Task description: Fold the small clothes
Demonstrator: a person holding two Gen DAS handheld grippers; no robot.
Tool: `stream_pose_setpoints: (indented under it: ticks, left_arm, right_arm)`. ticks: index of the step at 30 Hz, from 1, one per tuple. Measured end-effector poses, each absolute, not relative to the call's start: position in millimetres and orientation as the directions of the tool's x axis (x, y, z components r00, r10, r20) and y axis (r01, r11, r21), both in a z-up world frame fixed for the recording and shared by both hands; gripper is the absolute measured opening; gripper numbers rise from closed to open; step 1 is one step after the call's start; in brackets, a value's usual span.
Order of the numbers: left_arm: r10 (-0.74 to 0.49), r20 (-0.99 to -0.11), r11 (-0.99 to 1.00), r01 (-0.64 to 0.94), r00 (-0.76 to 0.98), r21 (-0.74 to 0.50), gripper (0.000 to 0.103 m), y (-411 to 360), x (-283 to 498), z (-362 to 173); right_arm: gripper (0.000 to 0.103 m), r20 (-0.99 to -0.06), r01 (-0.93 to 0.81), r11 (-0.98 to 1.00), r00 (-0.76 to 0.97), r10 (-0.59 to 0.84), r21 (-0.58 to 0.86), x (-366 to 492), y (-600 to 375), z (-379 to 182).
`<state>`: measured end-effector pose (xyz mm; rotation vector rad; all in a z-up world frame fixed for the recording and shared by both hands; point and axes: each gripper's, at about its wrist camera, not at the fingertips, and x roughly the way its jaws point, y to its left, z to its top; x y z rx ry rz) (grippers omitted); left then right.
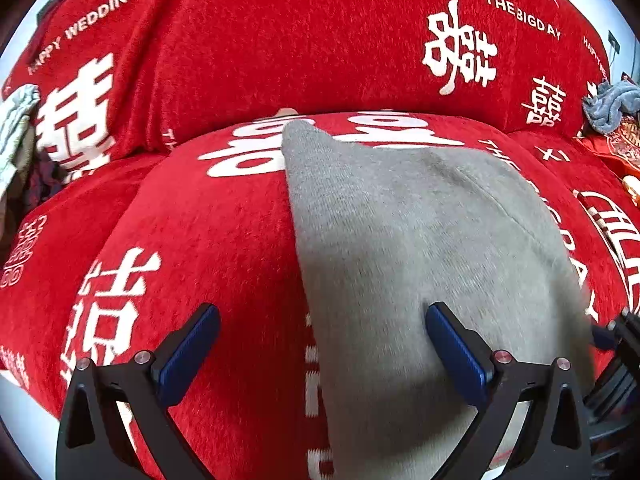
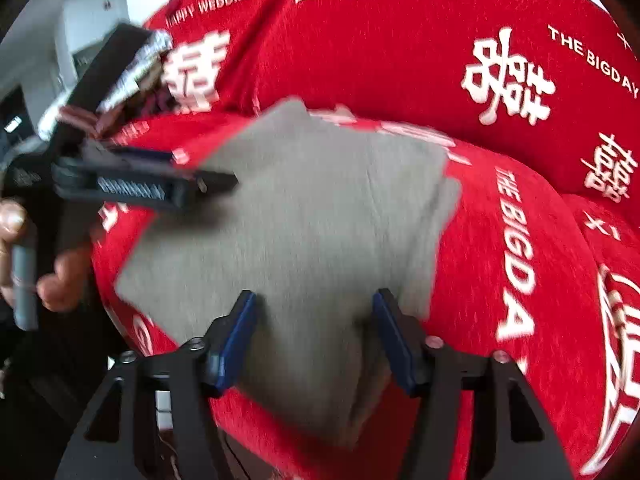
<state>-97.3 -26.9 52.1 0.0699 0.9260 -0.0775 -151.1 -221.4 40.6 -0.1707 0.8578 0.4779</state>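
Observation:
A grey knitted garment point(image 1: 420, 248) lies folded flat on the red sofa seat point(image 1: 208, 232); it also shows in the right wrist view point(image 2: 320, 220). My left gripper point(image 1: 322, 340) is open above the garment's left edge, one finger over the red cover, one over the grey cloth. My right gripper point(image 2: 314, 328) is open over the garment's near edge, holding nothing. The left gripper also shows from the side in the right wrist view point(image 2: 160, 184), at the garment's left edge.
The sofa has a red cover with white lettering and a backrest point(image 1: 320, 48) behind the seat. A blue-grey cloth point(image 1: 612, 104) lies at the far right, pale clothes point(image 1: 16, 128) at the far left. The person's hand point(image 2: 24, 256) holds the left gripper's handle.

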Motion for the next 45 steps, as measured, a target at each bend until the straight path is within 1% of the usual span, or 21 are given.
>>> stream_pose_setpoints:
  ticks: [1, 2, 6, 8, 9, 14, 18, 21, 23, 27, 30, 34, 45]
  left_arm:
    - [-0.035, -0.798, 0.996, 0.091, 0.601, 0.025, 0.103, -26, -101, 55]
    - [-0.031, -0.795, 0.996, 0.083, 0.606, 0.025, 0.103, -25, -104, 58]
    - [0.011, -0.767, 0.999, 0.022, 0.642, 0.033, 0.103, -20, -120, 72]
    - [0.025, -0.760, 1.000, -0.003, 0.649, 0.030, 0.103, -18, -124, 76]
    - [0.024, -0.759, 1.000, -0.009, 0.651, 0.024, 0.103, -17, -127, 78]
    - [0.008, -0.733, 1.000, -0.003, 0.680, 0.008, 0.103, -17, -143, 86]
    - [-0.052, -0.715, 0.999, 0.029, 0.697, -0.044, 0.103, -20, -155, 92]
    - [-0.020, -0.680, 0.999, -0.014, 0.733, -0.044, 0.103, -20, -163, 96]
    - [-0.001, -0.671, 0.998, -0.042, 0.741, -0.048, 0.103, -19, -169, 97]
    - [-0.001, -0.678, 0.999, -0.024, 0.735, -0.027, 0.103, -21, -172, 97]
    - [0.022, -0.655, 0.999, -0.034, 0.755, -0.006, 0.103, -23, -179, 100]
    - [0.015, -0.641, 1.000, -0.027, 0.767, -0.009, 0.103, -23, -184, 104]
    - [0.021, -0.648, 0.999, -0.033, 0.761, -0.006, 0.103, -23, -184, 106]
  right_arm:
    - [0.066, -0.786, -0.462, 0.886, 0.532, 0.315, 0.043, -152, -220, 39]
    - [0.066, -0.783, -0.449, 0.893, 0.546, 0.298, 0.027, -158, -219, 43]
    - [0.066, -0.725, -0.426, 0.905, 0.618, 0.304, 0.016, -171, -217, 75]
    - [0.072, -0.716, -0.400, 0.917, 0.640, 0.279, -0.001, -170, -213, 86]
    - [0.072, -0.718, -0.376, 0.927, 0.648, 0.256, -0.009, -168, -211, 91]
    - [0.073, -0.747, -0.256, 0.966, 0.637, 0.192, 0.031, -158, -210, 94]
    - [0.073, -0.756, -0.198, 0.980, 0.641, 0.132, 0.004, -157, -208, 93]
    - [0.073, -0.757, -0.170, 0.985, 0.645, 0.102, -0.012, -160, -206, 94]
    - [0.073, -0.756, -0.164, 0.986, 0.648, 0.094, -0.018, -160, -205, 95]
    - [0.073, -0.749, -0.156, 0.988, 0.656, 0.093, -0.015, -163, -203, 98]
    - [0.072, -0.749, -0.151, 0.988, 0.657, 0.083, -0.023, -163, -200, 100]
    - [0.073, -0.747, -0.141, 0.989, 0.662, 0.069, -0.033, -165, -198, 102]
    - [0.073, -0.745, -0.138, 0.990, 0.663, 0.070, -0.030, -169, -198, 103]
